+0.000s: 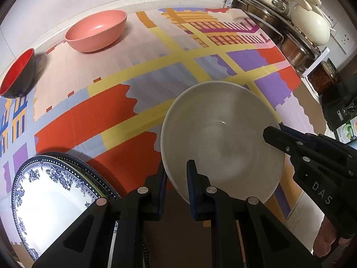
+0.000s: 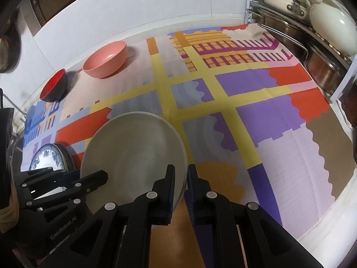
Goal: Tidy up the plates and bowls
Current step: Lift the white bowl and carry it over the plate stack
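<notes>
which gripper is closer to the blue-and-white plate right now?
Left. The left gripper sits right beside the blue-and-white plate, clamped on the white bowl. The right gripper grips the bowl's opposite rim, farther away.

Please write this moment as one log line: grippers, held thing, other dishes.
left gripper: on white bowl rim | right gripper: on same rim, opposite side | pink bowl, red bowl: far, apart | plates: near left

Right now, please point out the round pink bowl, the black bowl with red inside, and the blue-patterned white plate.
round pink bowl (image 1: 98, 28), left wrist view, inner floor.
black bowl with red inside (image 2: 52, 82), right wrist view, red inner wall.
blue-patterned white plate (image 1: 51, 203), left wrist view, white centre.
</notes>
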Available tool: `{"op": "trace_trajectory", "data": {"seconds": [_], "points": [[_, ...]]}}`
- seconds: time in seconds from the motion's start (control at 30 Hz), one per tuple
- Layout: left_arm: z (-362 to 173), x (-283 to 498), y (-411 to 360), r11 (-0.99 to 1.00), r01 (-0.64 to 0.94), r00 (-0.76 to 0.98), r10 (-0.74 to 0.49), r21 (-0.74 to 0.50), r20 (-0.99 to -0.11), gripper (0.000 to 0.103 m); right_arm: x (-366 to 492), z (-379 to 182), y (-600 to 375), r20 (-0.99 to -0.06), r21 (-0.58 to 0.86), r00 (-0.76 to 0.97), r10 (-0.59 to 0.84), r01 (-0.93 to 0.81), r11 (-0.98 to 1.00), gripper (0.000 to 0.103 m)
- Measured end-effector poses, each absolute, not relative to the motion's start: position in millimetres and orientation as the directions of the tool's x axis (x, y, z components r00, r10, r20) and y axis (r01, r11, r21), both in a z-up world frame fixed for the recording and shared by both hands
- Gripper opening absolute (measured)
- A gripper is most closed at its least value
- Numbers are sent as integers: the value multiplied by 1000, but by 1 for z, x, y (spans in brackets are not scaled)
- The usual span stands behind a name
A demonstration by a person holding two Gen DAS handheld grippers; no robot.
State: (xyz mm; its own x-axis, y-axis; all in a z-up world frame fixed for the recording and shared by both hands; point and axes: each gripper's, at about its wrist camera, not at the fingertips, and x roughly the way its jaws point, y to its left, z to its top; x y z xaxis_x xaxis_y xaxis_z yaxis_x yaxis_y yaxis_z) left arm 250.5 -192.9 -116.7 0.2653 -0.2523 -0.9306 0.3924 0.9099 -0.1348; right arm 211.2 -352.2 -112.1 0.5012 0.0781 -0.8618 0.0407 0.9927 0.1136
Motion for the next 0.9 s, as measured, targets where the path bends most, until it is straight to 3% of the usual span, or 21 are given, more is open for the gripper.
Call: {"op": "trace_trajectory", "data": {"seconds": [0.47,0.57,0.63,0.7,0.9], "points": [[-115,252,-195,910,394,277,-252,-130,-927,19,212,-118,-353,-871,117,484,81,44,992,13],[-113,252,-193,913,390,289,-246,-121,-925,28,212,-118,-354,-868,125,489,87,46,991,13],[-111,253,-190,915,385,302,-249,-121,-920,37,212,-117,-355,-868,129,489,89,49,990,17],[-107,253,-186,918,379,320,-248,-116,-915,45,212,-115,-356,-863,121,499,74,62,991,42],[-87,254,-174,928,364,397,-238,-86,-887,61,210,-100,-355,-837,109,544,54,70,992,50]]}}
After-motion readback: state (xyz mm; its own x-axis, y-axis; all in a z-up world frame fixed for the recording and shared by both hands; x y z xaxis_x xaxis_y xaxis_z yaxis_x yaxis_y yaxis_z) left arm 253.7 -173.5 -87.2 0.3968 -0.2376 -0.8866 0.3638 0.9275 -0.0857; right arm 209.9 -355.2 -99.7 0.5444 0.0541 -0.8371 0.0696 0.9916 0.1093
